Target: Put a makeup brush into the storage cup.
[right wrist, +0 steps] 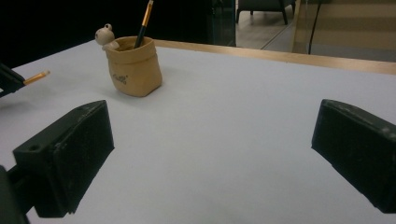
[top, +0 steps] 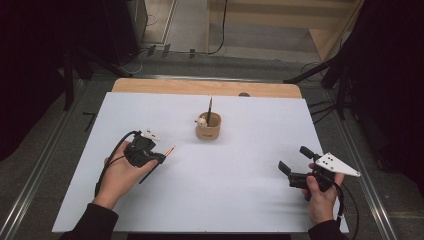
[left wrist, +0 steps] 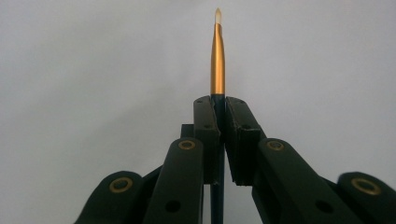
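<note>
My left gripper is shut on a thin brush with a dark handle, a gold ferrule and a pale tip. The brush points away past the jaws and lies low over the white table. It also shows at the left edge of the right gripper view as an orange tip. A tan pot-shaped holder stands mid-table with a second brush upright in it. My right gripper is open at the right, nothing between its jaws.
A white sheet covers the table, with a wooden strip along the far edge. A small pale figure sits on the holder's rim. Dark stands and cables surround the table on the floor.
</note>
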`<state>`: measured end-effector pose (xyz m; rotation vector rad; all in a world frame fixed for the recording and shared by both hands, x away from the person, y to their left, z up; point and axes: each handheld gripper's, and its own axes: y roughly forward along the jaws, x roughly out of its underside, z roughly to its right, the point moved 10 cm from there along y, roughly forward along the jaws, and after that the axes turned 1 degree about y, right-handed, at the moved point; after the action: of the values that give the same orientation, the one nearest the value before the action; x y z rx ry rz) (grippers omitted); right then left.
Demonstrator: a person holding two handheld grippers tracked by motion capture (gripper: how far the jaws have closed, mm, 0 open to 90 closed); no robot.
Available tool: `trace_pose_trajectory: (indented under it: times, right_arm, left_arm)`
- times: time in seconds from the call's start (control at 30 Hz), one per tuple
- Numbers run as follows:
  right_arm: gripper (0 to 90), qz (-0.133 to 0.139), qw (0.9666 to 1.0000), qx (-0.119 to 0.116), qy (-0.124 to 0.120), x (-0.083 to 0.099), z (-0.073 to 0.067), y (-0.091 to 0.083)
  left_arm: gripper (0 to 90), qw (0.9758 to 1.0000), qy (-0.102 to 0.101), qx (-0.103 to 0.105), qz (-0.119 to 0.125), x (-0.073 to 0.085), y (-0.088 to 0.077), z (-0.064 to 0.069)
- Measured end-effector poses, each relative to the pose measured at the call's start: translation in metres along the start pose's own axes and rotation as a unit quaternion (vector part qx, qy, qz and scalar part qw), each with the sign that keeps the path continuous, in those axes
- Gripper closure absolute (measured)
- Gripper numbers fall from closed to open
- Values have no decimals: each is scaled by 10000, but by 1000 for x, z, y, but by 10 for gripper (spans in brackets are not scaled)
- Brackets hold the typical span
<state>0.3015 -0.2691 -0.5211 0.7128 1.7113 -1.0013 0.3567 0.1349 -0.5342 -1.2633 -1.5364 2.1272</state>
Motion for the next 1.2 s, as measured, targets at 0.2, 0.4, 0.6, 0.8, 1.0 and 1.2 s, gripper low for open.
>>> trace_pose_trajectory:
  times: [0.2, 0.4, 0.6, 0.8, 1.0, 1.2]
  right_arm:
    - [0, 11, 10000, 53, -10, 0, 1, 0]
    - [0, 6, 10000, 49, -17, 0, 2, 0]
    - [0, -7, 10000, 35, -29, 1, 1, 0]
    - [0, -24, 10000, 33, -12, 2, 1, 1]
    - [0, -36, 10000, 25, -27, 2, 0, 1]
    - [0, -36, 10000, 22, -30, 2, 0, 2]
  left_arm:
    - [845, 9992, -111, 46, 378, -10, -6, -1]
    - [846, 9976, -217, 56, 661, -18, -10, -3]
    - [846, 9936, -363, 215, 1049, -28, -15, -2]
    - [846, 9898, -406, 212, 1350, -35, -19, -2]
    - [845, 9842, -434, 157, 1708, -44, -22, -3]
    - [845, 9763, -400, 163, 2123, -54, -27, -1]
